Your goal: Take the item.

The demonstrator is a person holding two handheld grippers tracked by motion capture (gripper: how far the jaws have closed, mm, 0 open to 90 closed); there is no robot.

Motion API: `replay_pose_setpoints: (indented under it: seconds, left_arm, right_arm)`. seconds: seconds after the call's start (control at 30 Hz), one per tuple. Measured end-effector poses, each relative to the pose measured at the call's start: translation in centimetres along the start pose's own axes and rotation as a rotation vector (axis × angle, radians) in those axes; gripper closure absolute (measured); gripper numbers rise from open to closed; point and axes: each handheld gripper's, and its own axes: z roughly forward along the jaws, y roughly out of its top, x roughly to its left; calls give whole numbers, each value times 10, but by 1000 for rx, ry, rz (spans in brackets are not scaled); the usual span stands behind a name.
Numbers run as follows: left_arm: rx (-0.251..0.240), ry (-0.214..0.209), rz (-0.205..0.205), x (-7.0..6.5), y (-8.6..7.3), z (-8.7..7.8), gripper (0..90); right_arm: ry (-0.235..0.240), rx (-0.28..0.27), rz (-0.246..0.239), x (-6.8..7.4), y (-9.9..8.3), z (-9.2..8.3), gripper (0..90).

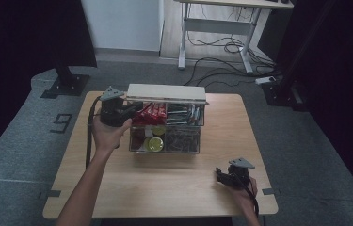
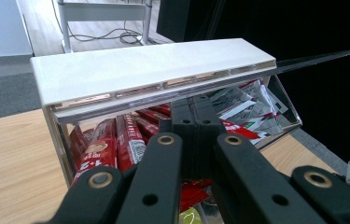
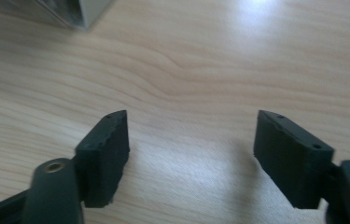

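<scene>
Organiser box (image 1: pixel 164 123) at the worktop's (image 1: pixel 164 183) far middle, white lid (image 1: pixel 166 92) on top.
Red sachets (image 1: pixel 152 113), silvery packets (image 1: pixel 183 114) and yellow-lidded tubs (image 1: pixel 155 143) fill it; left tool (image 1: pixel 134 107) clenched at its upper tier, right tool (image 1: pixel 219 177) released, empty, near the front edge.

Clear organizer (image 1: pixel 164 146) mid-table (image 1: pixel 164 188), snack packets (image 1: pixel 151 113) inside at left, sachets (image 1: pixel 183 114) at right, left tool (image 1: pixel 134 107) at its left side.

Behind the clear organiser's (image 2: pixel 60 140) white lid (image 2: pixel 149 70), the red sachets (image 2: pixel 116 144) are half hidden, their print too blurred to read.
</scene>
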Motion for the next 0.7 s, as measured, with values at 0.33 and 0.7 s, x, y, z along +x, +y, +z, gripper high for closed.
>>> replay_pose_setpoints:
  seconds: [0.33,0.7]
  left_arm:
    - [2,-6,6,2,2,4,900]
    - [14,-10,-2,4,2,8,900]
  right_arm:
    - [118,-129,36,7,31,-30,359]
    - [224,-273,33,25,86,-60,415]
